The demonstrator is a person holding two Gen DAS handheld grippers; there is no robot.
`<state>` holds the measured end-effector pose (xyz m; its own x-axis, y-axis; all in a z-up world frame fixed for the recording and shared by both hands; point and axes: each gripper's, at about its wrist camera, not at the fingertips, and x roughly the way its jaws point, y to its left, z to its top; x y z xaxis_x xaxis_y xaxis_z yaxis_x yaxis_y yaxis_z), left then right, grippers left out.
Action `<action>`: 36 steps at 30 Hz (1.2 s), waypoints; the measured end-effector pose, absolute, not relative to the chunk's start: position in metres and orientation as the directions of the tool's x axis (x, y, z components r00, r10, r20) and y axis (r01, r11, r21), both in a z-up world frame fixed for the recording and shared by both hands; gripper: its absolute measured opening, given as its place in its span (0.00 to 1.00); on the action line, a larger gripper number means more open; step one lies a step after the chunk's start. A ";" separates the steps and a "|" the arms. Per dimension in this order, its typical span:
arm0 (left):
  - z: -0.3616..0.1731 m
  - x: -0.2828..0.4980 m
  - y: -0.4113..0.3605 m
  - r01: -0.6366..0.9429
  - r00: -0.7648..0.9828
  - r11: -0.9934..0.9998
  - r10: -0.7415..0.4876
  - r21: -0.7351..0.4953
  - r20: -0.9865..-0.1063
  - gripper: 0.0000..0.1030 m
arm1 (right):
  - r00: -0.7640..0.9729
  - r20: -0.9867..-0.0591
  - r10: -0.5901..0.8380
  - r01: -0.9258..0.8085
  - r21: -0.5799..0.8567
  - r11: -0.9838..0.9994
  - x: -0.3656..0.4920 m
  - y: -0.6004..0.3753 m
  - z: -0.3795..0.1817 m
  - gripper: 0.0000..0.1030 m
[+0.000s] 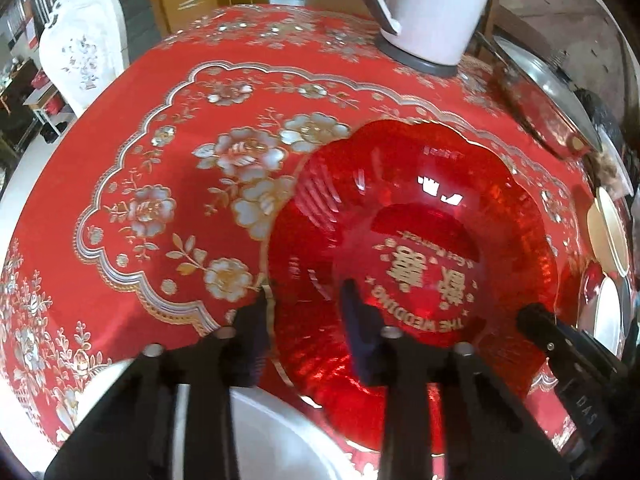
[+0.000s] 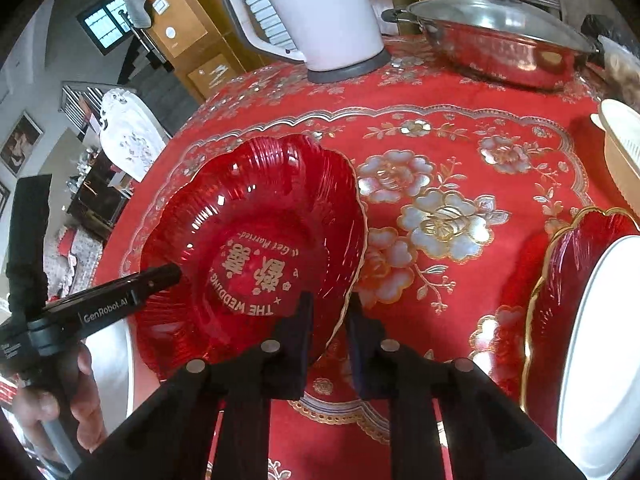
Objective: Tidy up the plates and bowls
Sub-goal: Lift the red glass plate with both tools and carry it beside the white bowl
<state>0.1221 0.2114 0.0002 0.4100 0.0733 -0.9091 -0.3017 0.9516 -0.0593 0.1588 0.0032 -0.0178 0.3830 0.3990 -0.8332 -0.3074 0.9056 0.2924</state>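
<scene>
A clear red scalloped bowl (image 1: 420, 240) (image 2: 248, 248) with gold wedding lettering sits tilted over the red flowered tablecloth (image 1: 160, 152). My right gripper (image 2: 330, 312) is shut on its near right rim, one finger inside and one outside. My left gripper (image 1: 308, 316) straddles the opposite rim, jaws narrowed around the sloping wall. In the right wrist view the left gripper's finger (image 2: 160, 276) lies over that rim. A white plate (image 1: 272, 440) lies under the left gripper. A second red bowl (image 2: 560, 280) carries another white plate (image 2: 592, 360).
A white kettle (image 2: 316, 12) stands at the table's far side, with a lidded steel pot (image 2: 500, 40) to its right. A cream ribbed dish (image 2: 620, 148) sits at the right edge. A white carved chair (image 1: 84, 40) stands beyond the table. A person's hand (image 2: 80, 392) holds the left gripper.
</scene>
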 end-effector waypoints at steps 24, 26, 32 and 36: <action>0.048 0.105 0.287 -0.410 0.515 0.907 0.144 -0.095 -0.845 0.11 | 0.416 -0.776 0.473 -0.412 0.303 0.859 0.178 0.089 0.022 0.16; 0.041 0.104 0.301 -0.433 0.502 0.898 0.162 -0.084 -0.850 0.11 | 0.381 -0.787 0.485 -0.422 0.319 0.849 0.185 0.107 0.008 0.16; 0.022 0.098 0.340 -0.505 0.466 0.861 0.206 -0.067 -0.861 0.11 | 0.307 -0.814 0.494 -0.446 0.336 0.830 0.188 0.149 -0.026 0.16; 0.013 0.089 0.349 -0.522 0.451 0.852 0.222 -0.053 -0.864 0.11 | 0.303 -0.823 0.481 -0.482 0.304 0.822 0.175 0.163 -0.028 0.20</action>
